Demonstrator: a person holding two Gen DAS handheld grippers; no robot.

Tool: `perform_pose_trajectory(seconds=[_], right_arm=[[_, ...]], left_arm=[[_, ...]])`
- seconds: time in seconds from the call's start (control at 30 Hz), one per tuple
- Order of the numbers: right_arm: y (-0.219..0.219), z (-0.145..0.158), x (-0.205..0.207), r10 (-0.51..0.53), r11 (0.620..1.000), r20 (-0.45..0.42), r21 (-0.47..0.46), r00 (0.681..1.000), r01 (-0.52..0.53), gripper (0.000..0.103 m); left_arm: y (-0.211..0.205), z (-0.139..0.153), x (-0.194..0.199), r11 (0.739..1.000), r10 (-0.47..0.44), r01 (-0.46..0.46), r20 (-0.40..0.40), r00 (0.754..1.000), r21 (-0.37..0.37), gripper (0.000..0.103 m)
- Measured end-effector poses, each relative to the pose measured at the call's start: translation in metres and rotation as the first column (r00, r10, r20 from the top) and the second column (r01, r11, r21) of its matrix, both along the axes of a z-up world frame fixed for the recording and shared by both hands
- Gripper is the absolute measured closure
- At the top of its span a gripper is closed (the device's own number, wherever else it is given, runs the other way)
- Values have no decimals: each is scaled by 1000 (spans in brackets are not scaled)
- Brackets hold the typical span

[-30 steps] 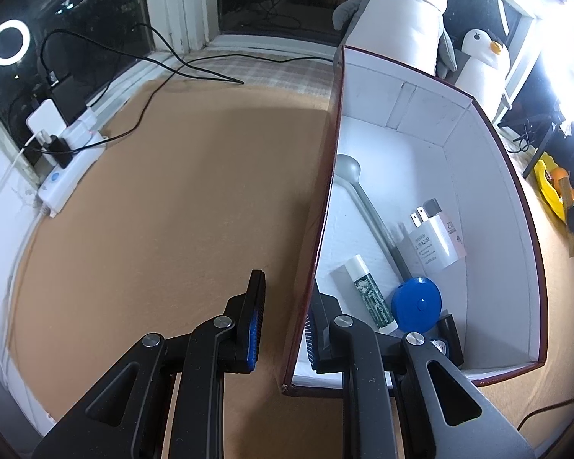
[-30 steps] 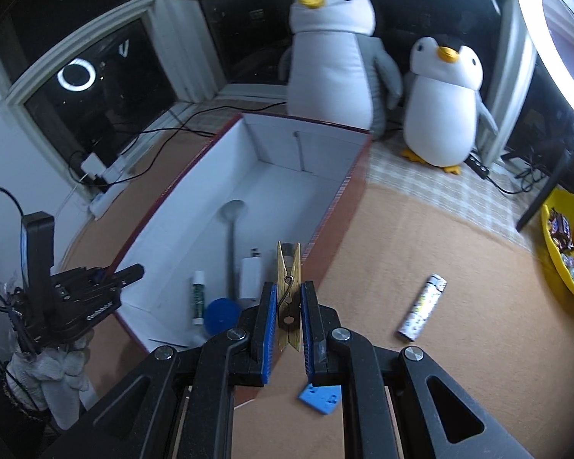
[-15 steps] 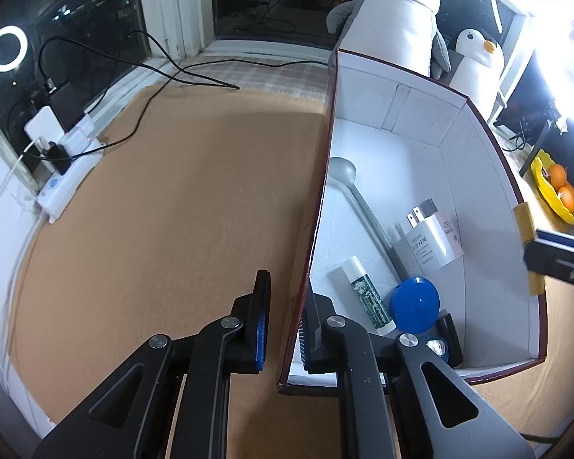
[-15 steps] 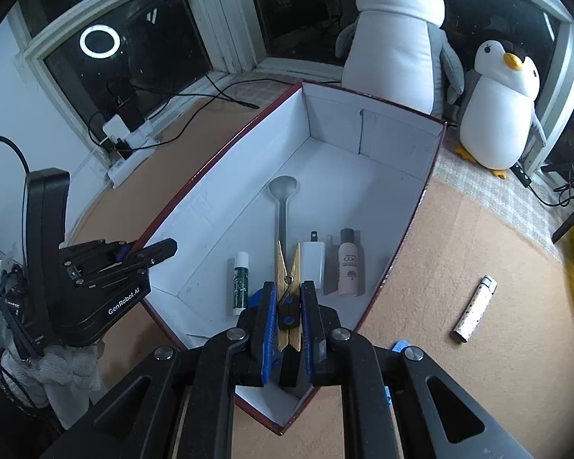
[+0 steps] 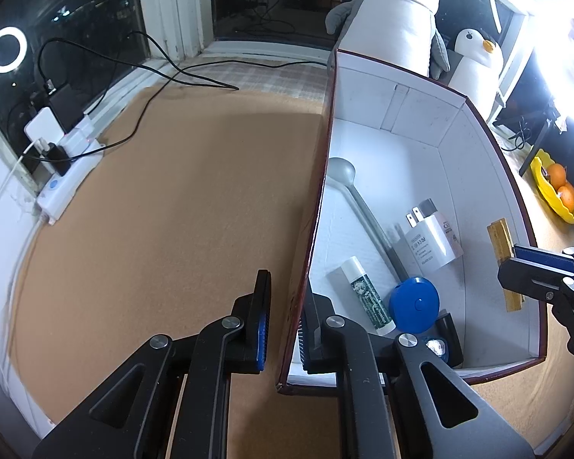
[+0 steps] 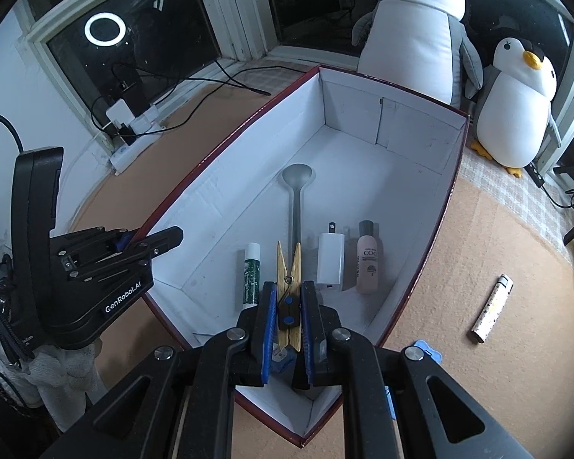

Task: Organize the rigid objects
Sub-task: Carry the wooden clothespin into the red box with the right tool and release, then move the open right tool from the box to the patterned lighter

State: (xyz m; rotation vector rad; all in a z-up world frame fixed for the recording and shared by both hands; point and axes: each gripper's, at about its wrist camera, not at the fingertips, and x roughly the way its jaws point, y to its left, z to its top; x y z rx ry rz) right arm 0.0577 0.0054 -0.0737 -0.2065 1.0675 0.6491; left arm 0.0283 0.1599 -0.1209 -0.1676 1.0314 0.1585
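Plain wooden clothespin [image 6: 288, 287] with a metal spring, clamped tight in my right gripper [image 6: 287, 325] over the white box [image 6: 413, 134], at 6 o'clock. My left gripper [image 5: 283, 325] pinches the box's wall.

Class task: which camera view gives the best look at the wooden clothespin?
The right wrist view: the wooden clothespin fills the centre, clamped in the right gripper above the box. The left wrist view shows it small at the right edge.
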Motion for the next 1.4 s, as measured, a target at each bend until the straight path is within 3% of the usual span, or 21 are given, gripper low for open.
perform_pose_trajectory(seconds=[0.07, 0.13, 0.17, 0.67, 1.0, 1.27, 1.4], right_arm=[[0, 1, -1, -1, 1000, 12, 0, 1000, 1, 73], [-1, 4, -1, -3, 1000, 24, 10, 1000, 3, 60], [-1, 5, -2, -2, 1000, 27, 15, 1000, 2, 59], [-28, 16, 8, -71, 996, 40, 58, 997, 68, 58], [-85, 18, 29, -208, 973, 26, 105, 978, 205, 57], [-128, 8, 45, -311, 947, 19, 87, 950, 308, 56], [-148, -4, 54, -356, 933, 7, 66, 934, 355, 53]], left_arm=[[0, 0, 0, 1000, 0, 0, 0, 1000, 0, 92], [0, 0, 0, 1000, 0, 0, 0, 1000, 0, 92], [0, 0, 0, 1000, 1, -1, -1, 1000, 0, 92], [-1, 0, 2, 1000, 1, -1, -18, 1000, 5, 92], [-1, -3, 6, 1000, 6, -6, -37, 999, 9, 88], [-2, -4, 10, 1000, 11, -10, -50, 999, 14, 87], [-3, -5, 13, 1000, 10, -9, -57, 998, 14, 73]])
